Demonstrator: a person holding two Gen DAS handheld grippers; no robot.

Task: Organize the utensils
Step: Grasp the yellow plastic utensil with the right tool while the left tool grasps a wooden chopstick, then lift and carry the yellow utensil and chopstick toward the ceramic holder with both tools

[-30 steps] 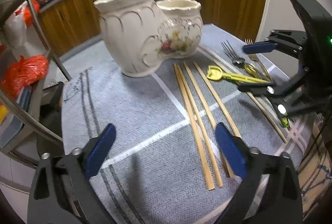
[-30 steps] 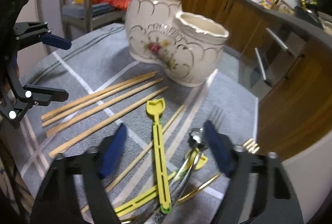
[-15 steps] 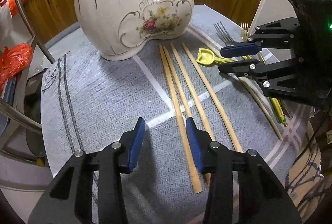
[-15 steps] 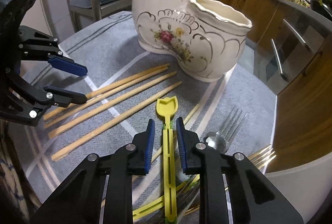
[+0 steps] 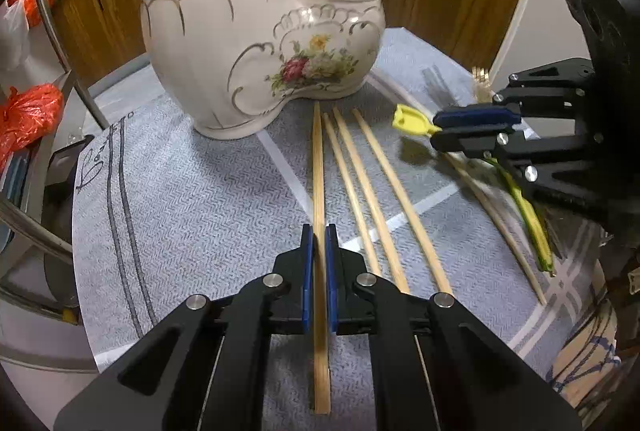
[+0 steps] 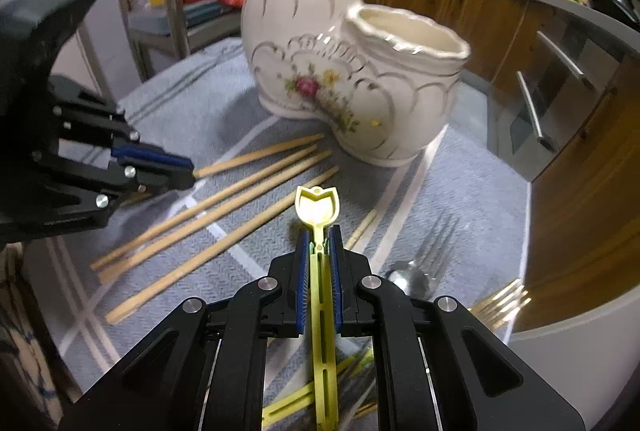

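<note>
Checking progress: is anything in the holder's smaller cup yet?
No, the right wrist view shows the smaller cup of the holder empty.

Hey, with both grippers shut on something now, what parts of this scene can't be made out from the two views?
- Holder insides: both views, its walls hide them.
- Yellow utensil tail: right wrist view, cut by the bottom edge; left wrist view, right gripper covers it.
- Fork handle: right wrist view, right gripper hides it.
- Chopstick lift: left gripper grips it; unclear.
</note>
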